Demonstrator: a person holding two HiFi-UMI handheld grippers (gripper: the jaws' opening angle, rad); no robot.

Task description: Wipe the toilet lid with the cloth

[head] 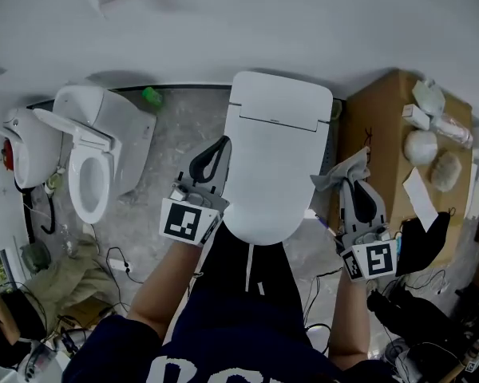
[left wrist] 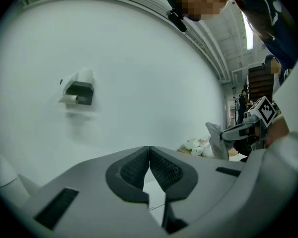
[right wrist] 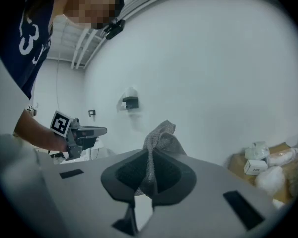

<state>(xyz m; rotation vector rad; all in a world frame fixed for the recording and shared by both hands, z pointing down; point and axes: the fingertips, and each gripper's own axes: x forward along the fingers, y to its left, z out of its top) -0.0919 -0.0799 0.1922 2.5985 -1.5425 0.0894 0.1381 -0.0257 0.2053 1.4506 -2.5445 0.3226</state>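
The white toilet with its lid shut stands in the middle of the head view, against the wall. My left gripper is at the lid's left edge, jaws shut with nothing between them. My right gripper hovers off the lid's right side, shut on a grey cloth. In the right gripper view the cloth sticks up out of the closed jaws. The left gripper view catches the cloth at its right, held by the other gripper.
A second white toilet with its seat raised stands at the left. A cardboard box with white packets on top stands at the right. A paper holder hangs on the wall. Cables and bags lie on the floor.
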